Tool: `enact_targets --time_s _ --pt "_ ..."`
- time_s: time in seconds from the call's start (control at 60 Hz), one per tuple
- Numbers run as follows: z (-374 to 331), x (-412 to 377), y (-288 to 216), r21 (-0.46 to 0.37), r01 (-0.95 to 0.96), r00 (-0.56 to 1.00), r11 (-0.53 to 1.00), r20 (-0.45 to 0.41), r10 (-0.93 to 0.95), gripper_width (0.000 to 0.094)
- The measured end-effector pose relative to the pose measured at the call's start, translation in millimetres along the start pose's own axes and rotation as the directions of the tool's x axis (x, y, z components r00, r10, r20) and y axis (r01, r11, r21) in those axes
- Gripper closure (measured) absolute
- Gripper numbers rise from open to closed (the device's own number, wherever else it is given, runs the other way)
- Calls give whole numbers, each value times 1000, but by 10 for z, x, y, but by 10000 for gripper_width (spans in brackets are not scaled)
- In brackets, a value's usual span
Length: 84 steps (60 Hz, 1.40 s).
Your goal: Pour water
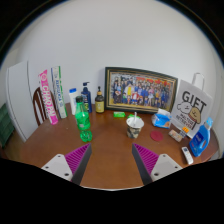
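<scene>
A green plastic bottle stands upright on the brown wooden table, beyond my left finger. A white patterned mug stands to its right, beyond the right finger, with a blue cup further right. My gripper is open and empty, its two magenta pads wide apart low over the table, well short of the bottle and mug. Nothing stands between the fingers.
A framed group photo leans on the back wall. Several bottles and a pink-lettered box stand at the back left. A white gift bag, a blue box and a small green object are at the right and middle.
</scene>
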State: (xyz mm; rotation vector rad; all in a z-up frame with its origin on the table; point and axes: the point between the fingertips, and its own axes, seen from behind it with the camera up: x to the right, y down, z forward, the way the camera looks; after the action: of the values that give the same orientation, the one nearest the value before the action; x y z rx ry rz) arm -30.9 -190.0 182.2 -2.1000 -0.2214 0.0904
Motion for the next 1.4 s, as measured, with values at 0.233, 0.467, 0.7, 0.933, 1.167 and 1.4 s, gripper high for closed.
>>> enact_targets --time_s 0.233,0.467,0.7,0.933,1.167,1.4 --pt "954 -919 -235 116 -26 998 993 63 19 88" --pt "1977 -1312 -295 178 -31 998 984 50 23 92" --pt "2496 -1306 -374 221 -59 997 974 -27 67 257" --pt "2617 -1377 -470 262 -28 998 965 -44 41 451" --pt "2633 -1345 -501 279 -51 996 959 -61 70 621" --pt "2519 -1289 -822 321 -131 988 938 -36 151 620"
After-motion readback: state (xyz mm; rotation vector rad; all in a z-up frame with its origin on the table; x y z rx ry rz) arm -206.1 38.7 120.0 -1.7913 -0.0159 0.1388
